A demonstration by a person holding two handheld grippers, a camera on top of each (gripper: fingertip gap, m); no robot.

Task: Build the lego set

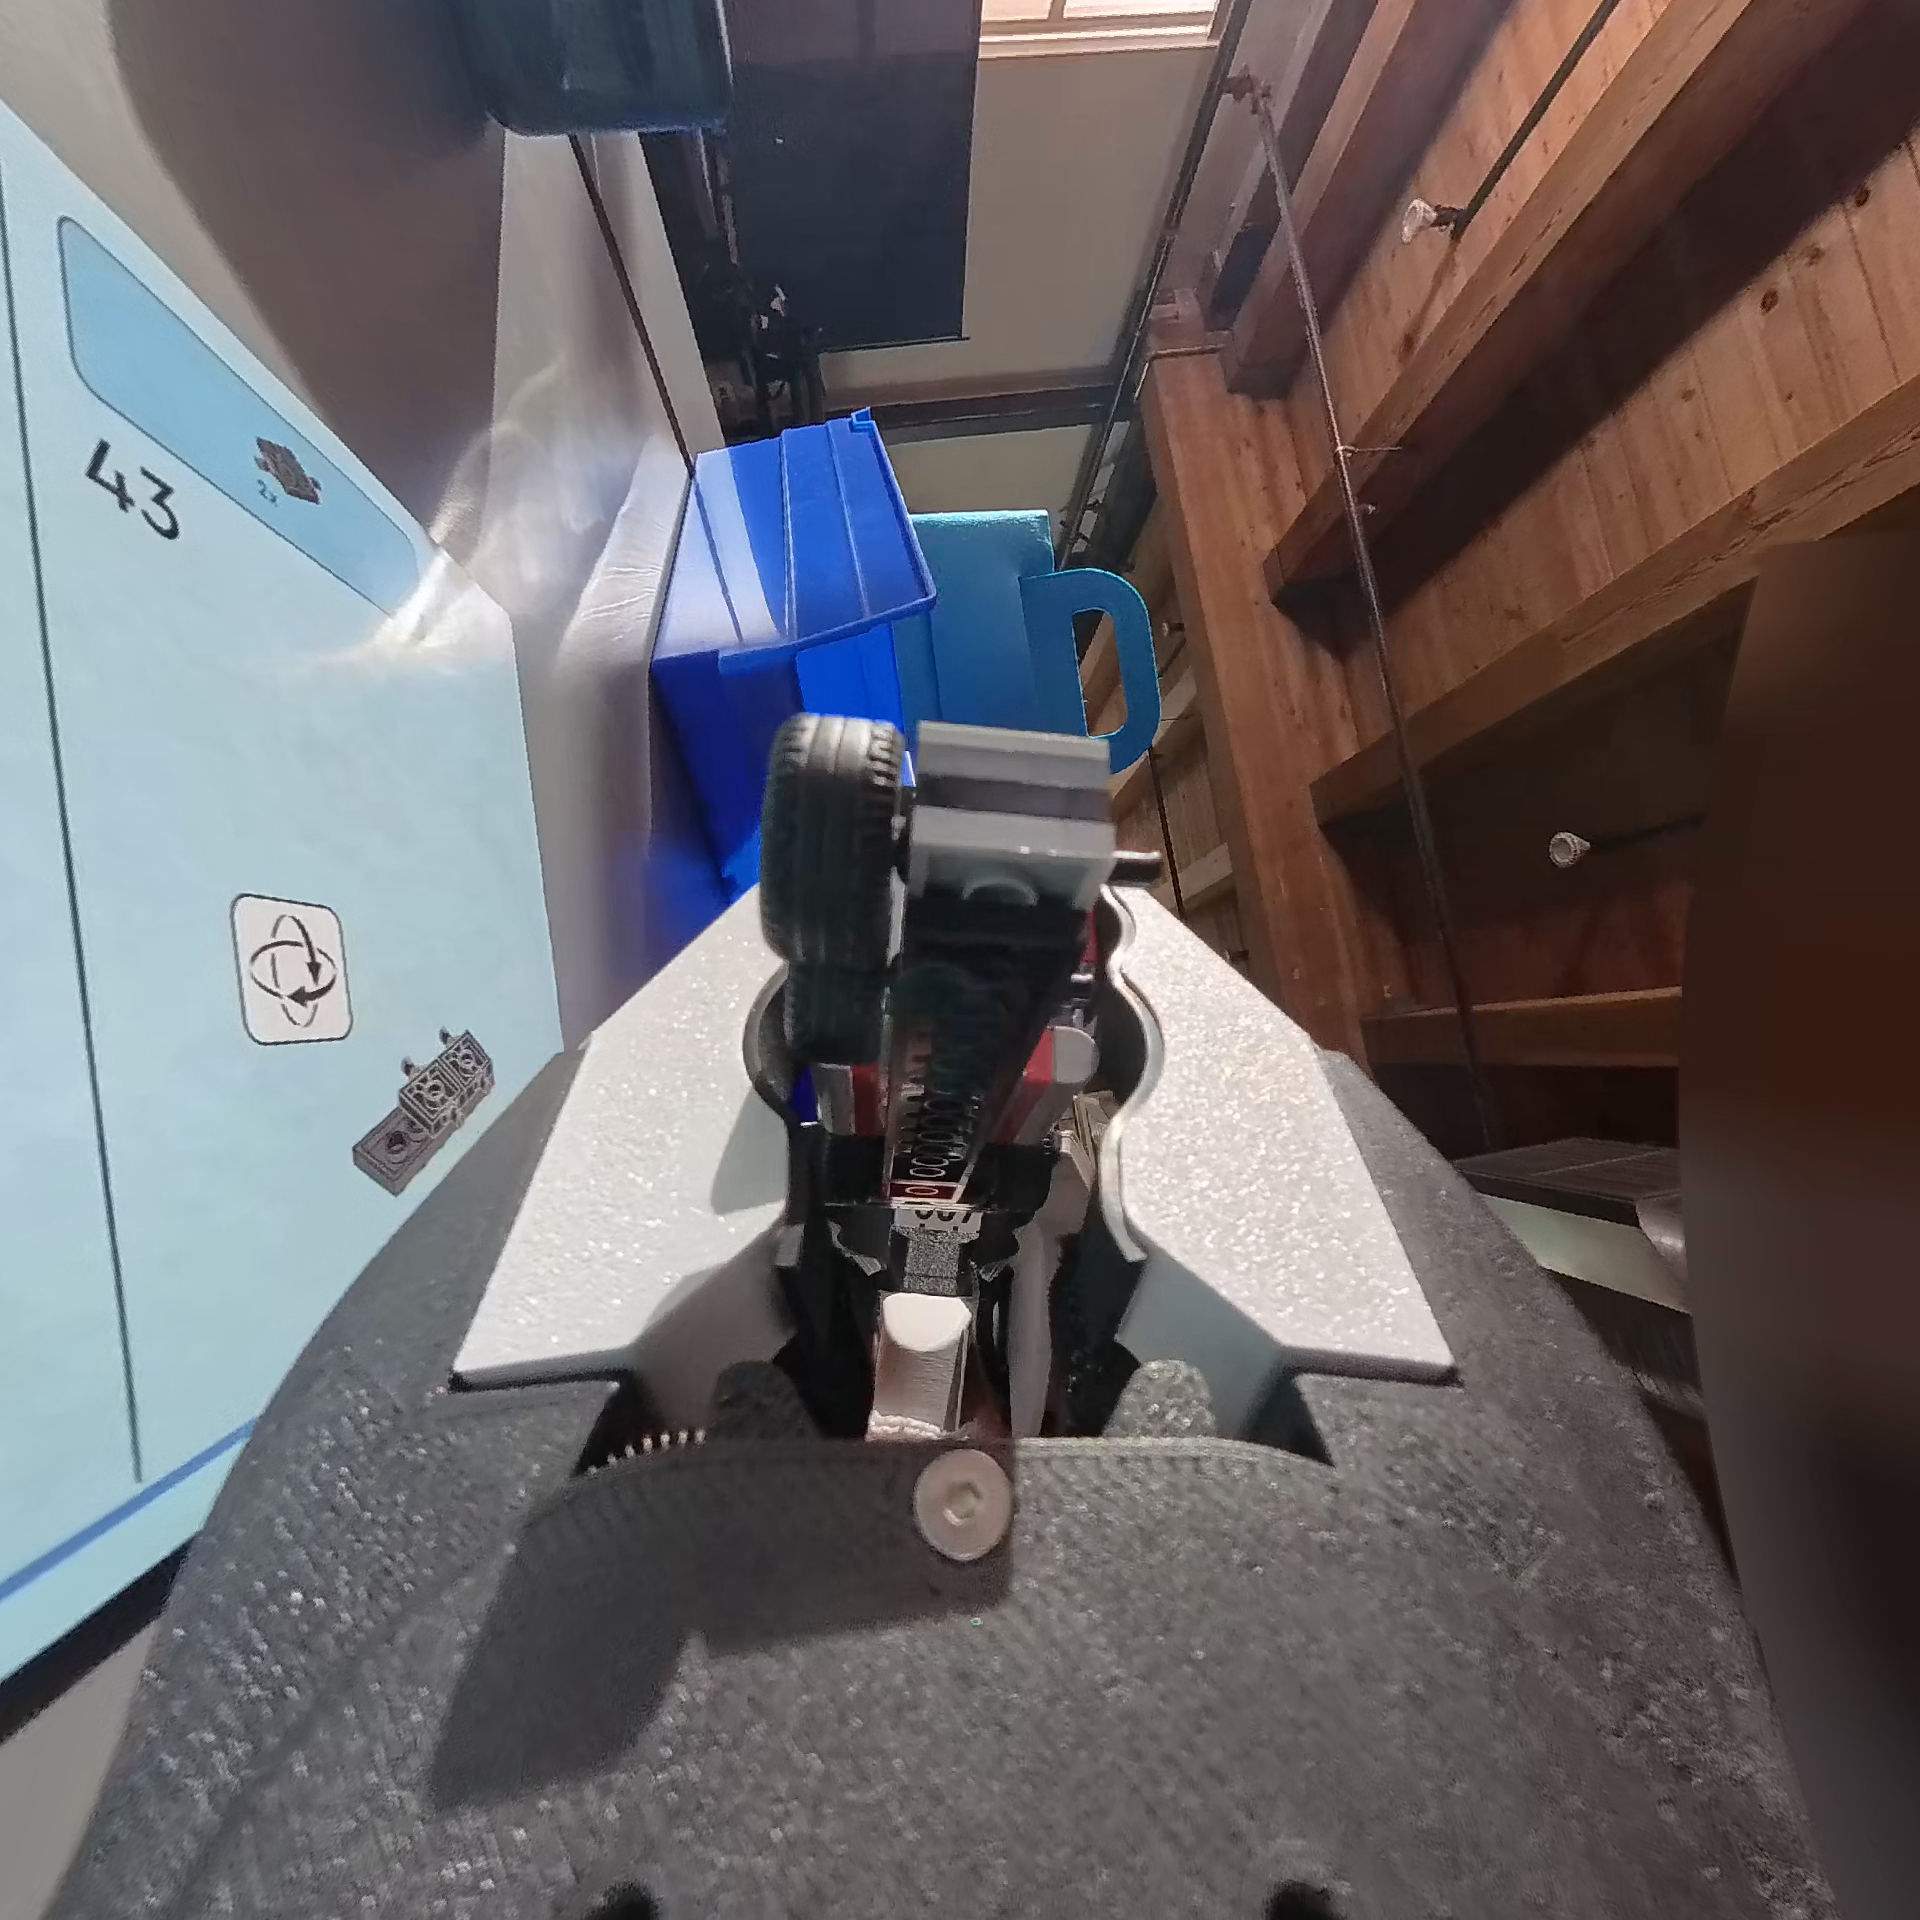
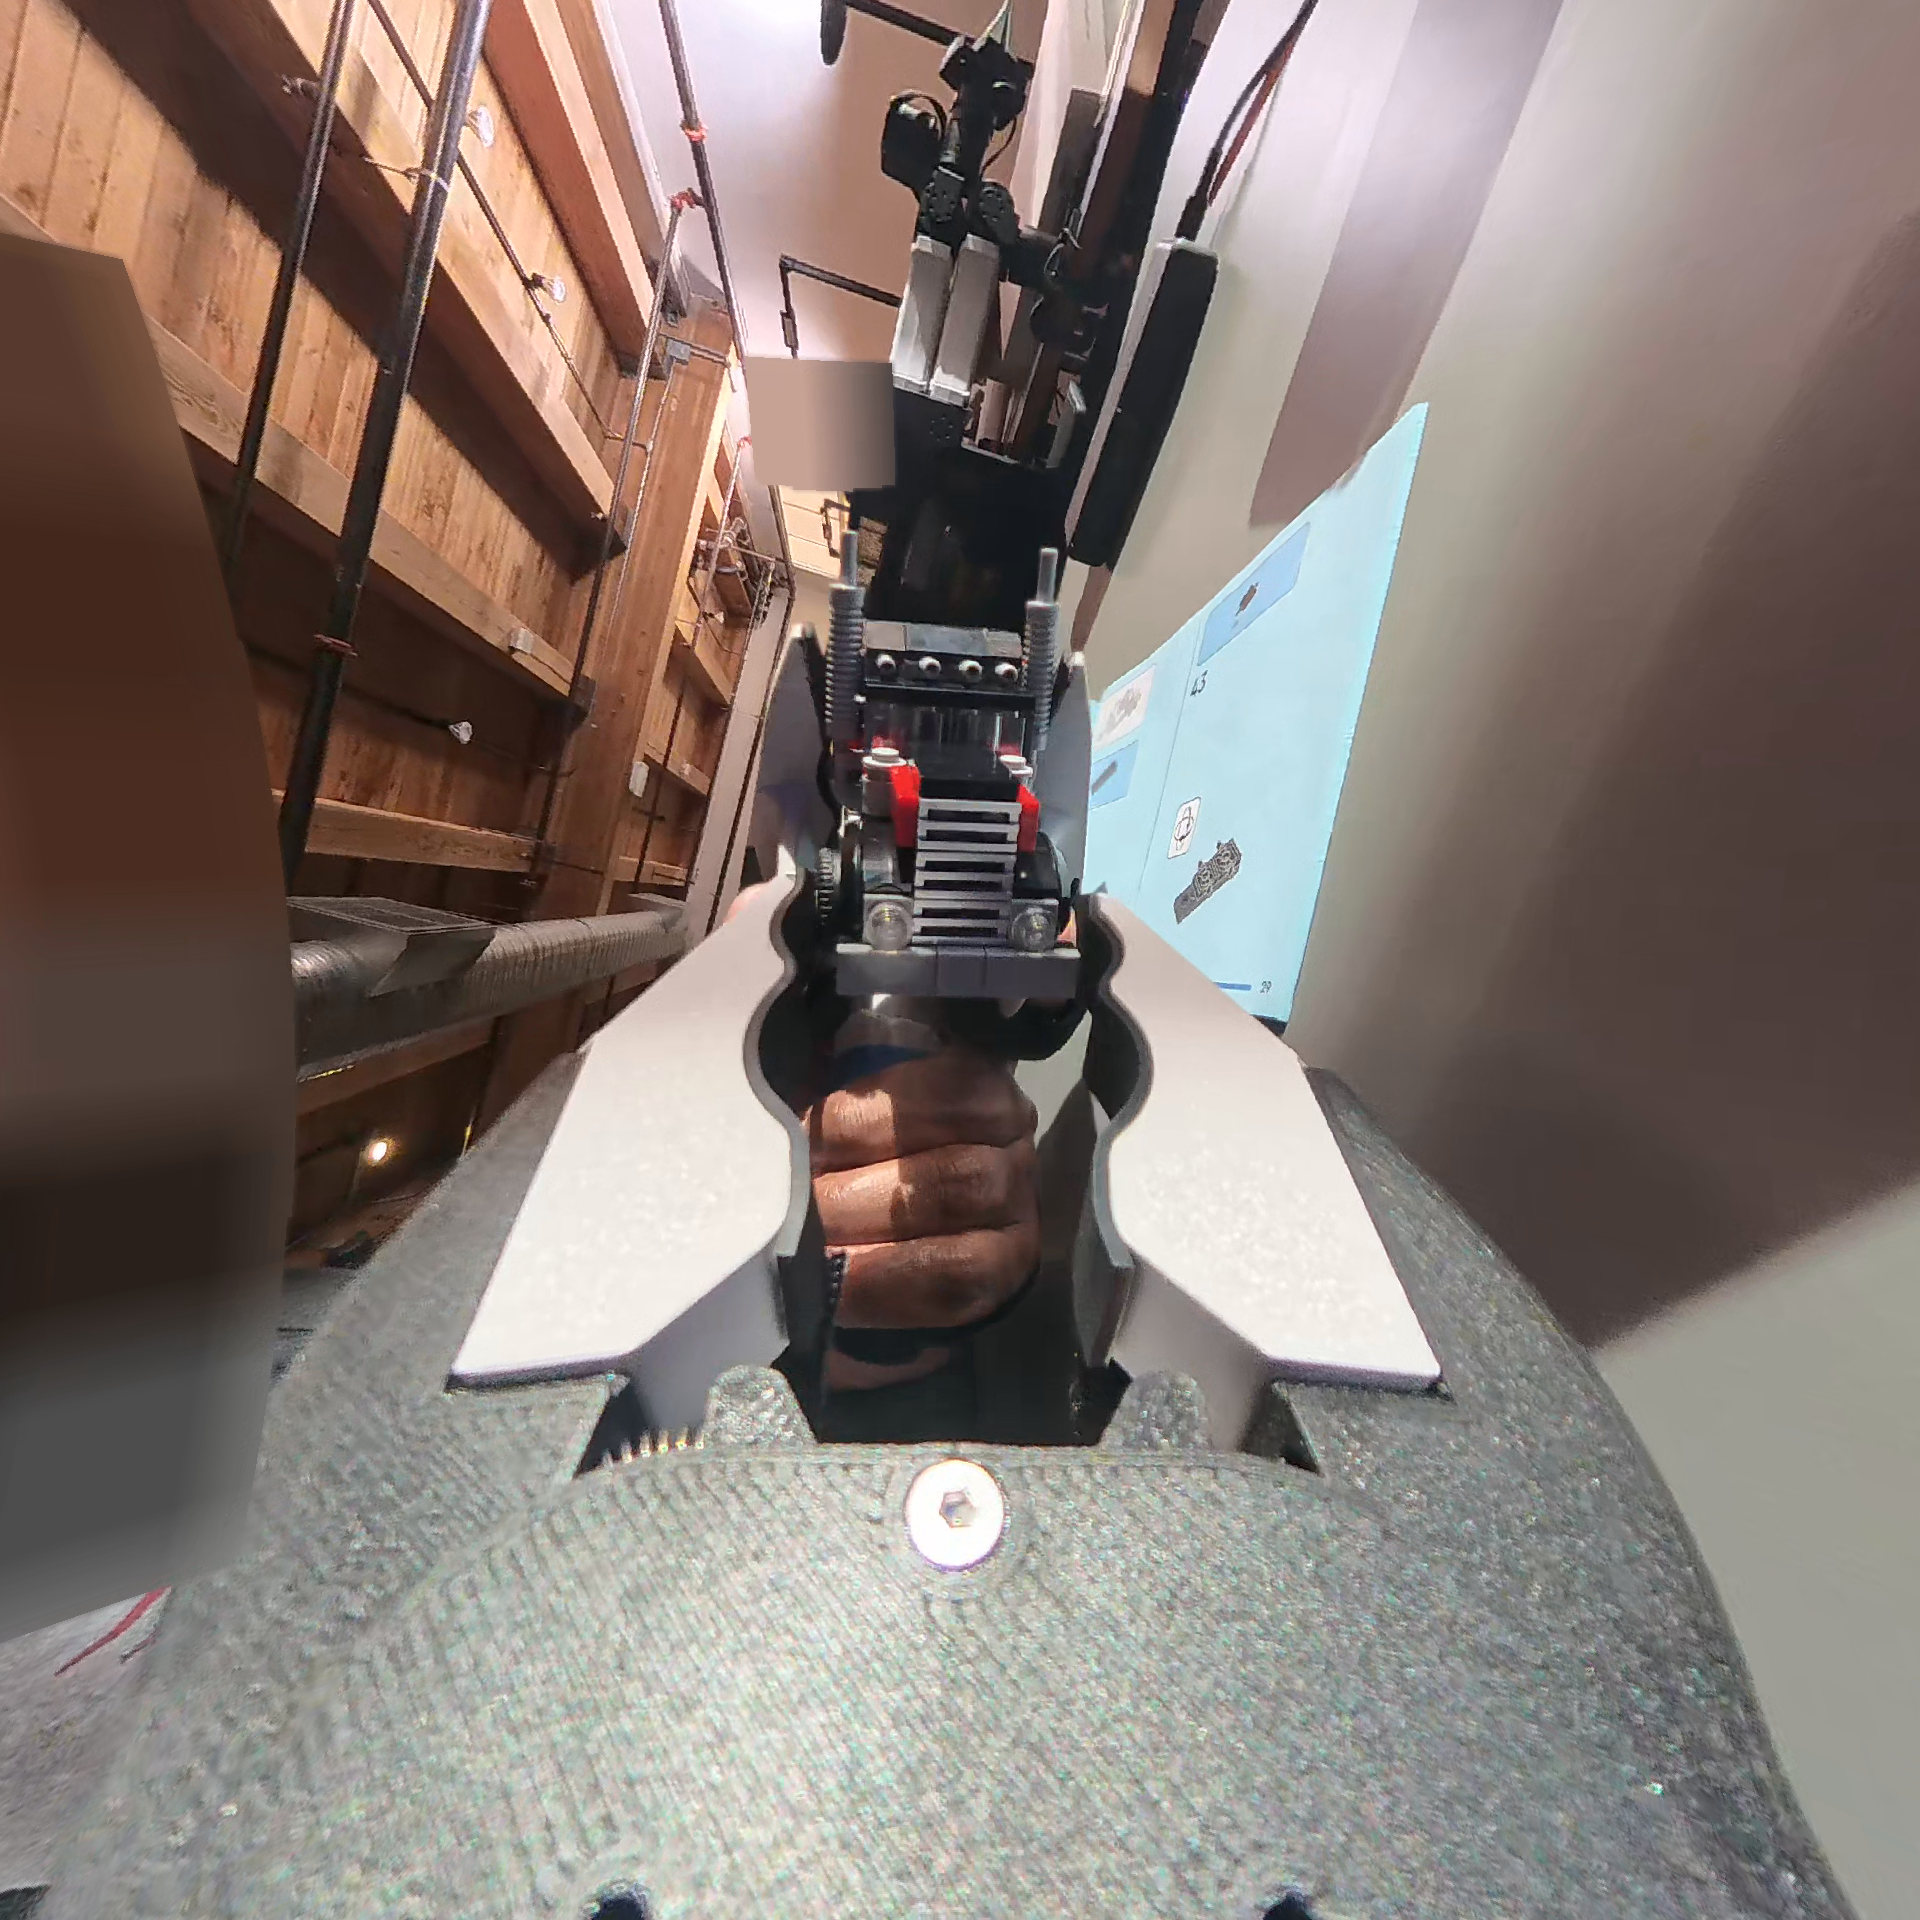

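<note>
You hold lego truck up in air, away from table. Left gripper squeezes its long sides, so it stays put. Right gripper hugs truck nose, not clear if pinching. Wheel on one side only. Booklet near, easy to check.

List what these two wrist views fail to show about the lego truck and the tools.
- Left wrist view: the lego truck shows only its underside; its front is out of sight.
- Right wrist view: the truck's rear is hidden behind its own front.
- Both views: each tool's fingertip contact with the truck is hidden.
</note>
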